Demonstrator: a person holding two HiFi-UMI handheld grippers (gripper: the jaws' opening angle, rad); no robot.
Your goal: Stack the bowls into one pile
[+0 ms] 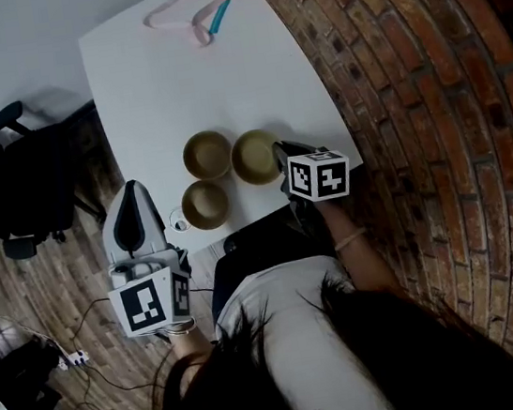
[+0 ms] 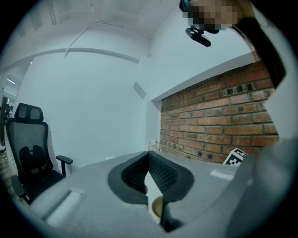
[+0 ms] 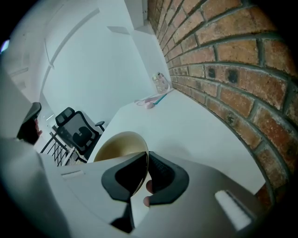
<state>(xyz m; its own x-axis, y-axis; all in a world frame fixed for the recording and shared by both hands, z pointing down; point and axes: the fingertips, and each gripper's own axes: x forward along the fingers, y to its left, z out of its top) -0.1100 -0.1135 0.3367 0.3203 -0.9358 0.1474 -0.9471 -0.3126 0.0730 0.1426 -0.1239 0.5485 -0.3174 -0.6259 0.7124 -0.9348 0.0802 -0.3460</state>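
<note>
Your right gripper [image 3: 147,160] is clamped on the right-hand bowl [image 3: 116,142] at its rim; your left gripper [image 2: 149,158] (beside the table [image 1: 155,90]) is closed on nothing.

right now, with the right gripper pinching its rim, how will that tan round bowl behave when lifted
The tan round bowl looks rigid, so its thin rim should keep shape in the right gripper. Pinched at one edge only, it will probably hang tilted. Its smooth surface might slip.

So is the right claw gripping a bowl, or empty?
Gripping. The right gripper has its jaws pinched together on the rim of a bowl.
</note>
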